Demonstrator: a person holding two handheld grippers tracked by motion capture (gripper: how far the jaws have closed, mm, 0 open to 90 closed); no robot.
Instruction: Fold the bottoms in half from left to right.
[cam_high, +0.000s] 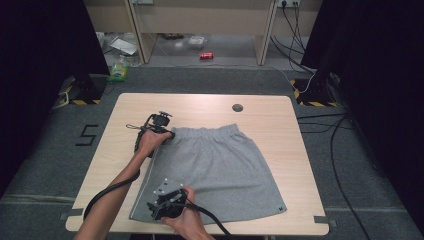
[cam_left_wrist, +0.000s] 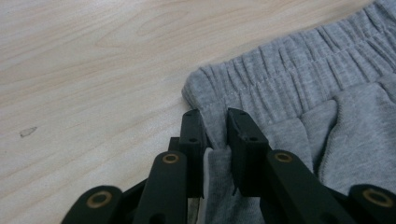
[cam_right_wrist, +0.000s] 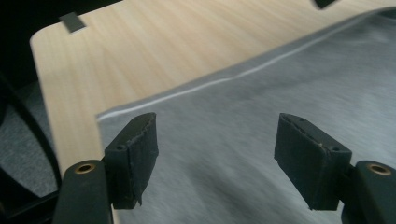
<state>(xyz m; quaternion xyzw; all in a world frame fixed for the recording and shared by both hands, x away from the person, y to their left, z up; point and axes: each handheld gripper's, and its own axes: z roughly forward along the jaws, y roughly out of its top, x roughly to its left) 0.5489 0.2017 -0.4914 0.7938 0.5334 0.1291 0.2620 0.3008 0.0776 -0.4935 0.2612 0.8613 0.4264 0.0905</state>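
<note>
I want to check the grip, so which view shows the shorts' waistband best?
The left gripper view: the waistband is close up, its gathered elastic and stitching sharp, with the left gripper pinching its corner. The high view shows the waistband small, along the shorts' far edge. The right gripper view shows the shorts' side seam instead.

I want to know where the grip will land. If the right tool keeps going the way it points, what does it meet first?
Probably the grey shorts, near their hem corner; the right tool is open just above the cloth.

The shorts (cam_high: 215, 170) lie flat on the counter (cam_high: 280, 115), waistband corner in the left tool (cam_high: 167, 134), hem corner under the right tool (cam_high: 159, 209).
</note>
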